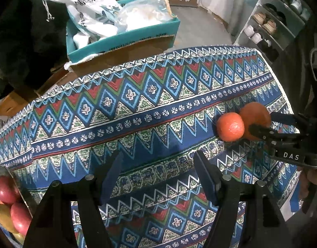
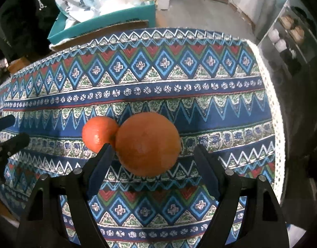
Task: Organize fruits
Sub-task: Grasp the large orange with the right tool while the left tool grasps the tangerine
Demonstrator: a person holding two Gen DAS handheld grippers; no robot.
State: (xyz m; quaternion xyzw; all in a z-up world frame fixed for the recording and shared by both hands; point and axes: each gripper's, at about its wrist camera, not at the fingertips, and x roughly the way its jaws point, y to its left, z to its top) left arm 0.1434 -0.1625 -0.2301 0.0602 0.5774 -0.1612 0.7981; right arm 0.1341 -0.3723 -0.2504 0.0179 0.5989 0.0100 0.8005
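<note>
A: Status of the right gripper (image 2: 152, 165)?

B: Its jaws are standing open and pointing steeply down at the surface (image 2: 230, 107), which is wearing a patterned cloth. The large orange (image 2: 147, 143) is sitting between the two fingers, closer to the left finger than to the right. Whether that left finger is touching the peel cannot be told; the right finger is standing clear of the fruit. Nothing is being gripped.

A: And the second fruit?

B: The small orange (image 2: 98, 134) is lying just outside the left finger of the same jaws, touching the large orange. Its lower edge is partly hidden behind that fingertip.

A: Status of the left gripper (image 1: 157, 163)?

B: Its jaws are also standing open, with only bare cloth between the fingers. Nothing is being held. In its own view, both oranges are sitting well to the right of the right finger and beyond the fingertips, the small orange (image 1: 230, 126) nearer, the large orange (image 1: 254, 116) behind it, with the right gripper (image 1: 263, 124) straddling the large one.

A: Other fruit?

B: At the lower left edge, outside the left finger of the left jaws, red apples (image 1: 7, 190) and a yellow fruit (image 1: 3, 215) are lying together. Their container is too cropped to identify.

A: Background?

B: Beyond the far edge of the surface, a teal box (image 1: 125, 39) is holding white bags.
</note>
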